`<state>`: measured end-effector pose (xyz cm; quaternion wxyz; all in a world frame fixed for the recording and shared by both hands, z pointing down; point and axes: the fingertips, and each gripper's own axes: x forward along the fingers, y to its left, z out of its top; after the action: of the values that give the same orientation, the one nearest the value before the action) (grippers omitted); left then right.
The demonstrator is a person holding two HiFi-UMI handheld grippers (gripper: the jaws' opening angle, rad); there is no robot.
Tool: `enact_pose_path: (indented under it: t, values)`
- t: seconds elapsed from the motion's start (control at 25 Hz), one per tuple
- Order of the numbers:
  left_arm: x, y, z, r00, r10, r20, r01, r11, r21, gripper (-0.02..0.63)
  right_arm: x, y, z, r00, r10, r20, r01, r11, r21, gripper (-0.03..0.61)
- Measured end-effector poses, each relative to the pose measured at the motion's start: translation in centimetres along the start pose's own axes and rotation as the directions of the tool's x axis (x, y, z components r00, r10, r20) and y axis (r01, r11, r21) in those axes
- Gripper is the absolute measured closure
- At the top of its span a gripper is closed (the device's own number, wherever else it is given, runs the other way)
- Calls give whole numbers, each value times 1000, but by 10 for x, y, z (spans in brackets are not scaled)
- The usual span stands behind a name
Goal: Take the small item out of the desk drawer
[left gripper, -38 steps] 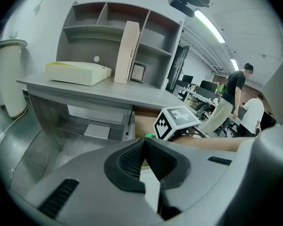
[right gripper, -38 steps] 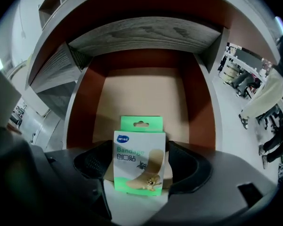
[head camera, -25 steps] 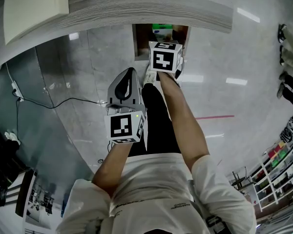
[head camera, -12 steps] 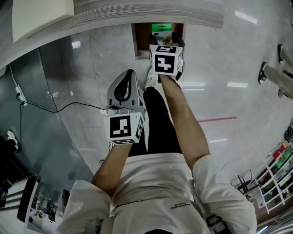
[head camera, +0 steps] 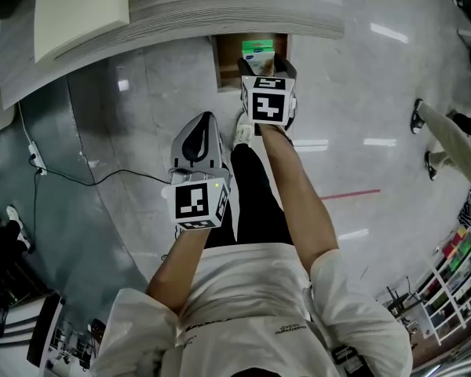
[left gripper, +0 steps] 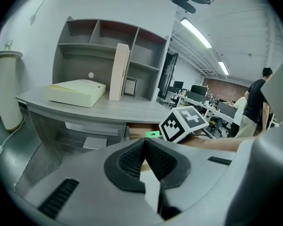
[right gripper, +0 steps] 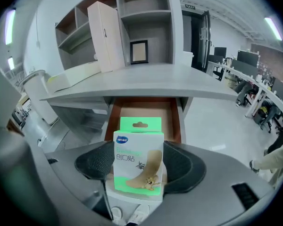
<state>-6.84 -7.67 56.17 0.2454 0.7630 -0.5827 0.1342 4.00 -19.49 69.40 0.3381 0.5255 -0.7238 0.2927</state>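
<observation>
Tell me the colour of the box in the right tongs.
Green and white box; right gripper view shows it best.

Can't see much of the drawer [head camera: 226,65]
The desk top [head camera: 220,10] covers its back from above; the box [right gripper: 137,166] blocks part of its floor.

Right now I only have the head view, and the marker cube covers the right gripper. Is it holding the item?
Observer: Yes. The right gripper is shut on a small green-and-white box, which it holds upright.
Operator: Is anything left in the drawer?
Observer: The drawer stands open, and the part of its floor that shows looks bare.
Operator: And the left gripper?
Observer: The left gripper is shut, with nothing in it.
</observation>
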Motion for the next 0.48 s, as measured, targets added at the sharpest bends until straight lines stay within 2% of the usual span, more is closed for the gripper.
enact_pose_path:
  t: [0.48]
  values:
    - [-34, -1, 42, 998, -24, 55, 22, 999, 41, 598, -70, 20, 41, 993, 16, 116, -18, 1000, 11, 230]
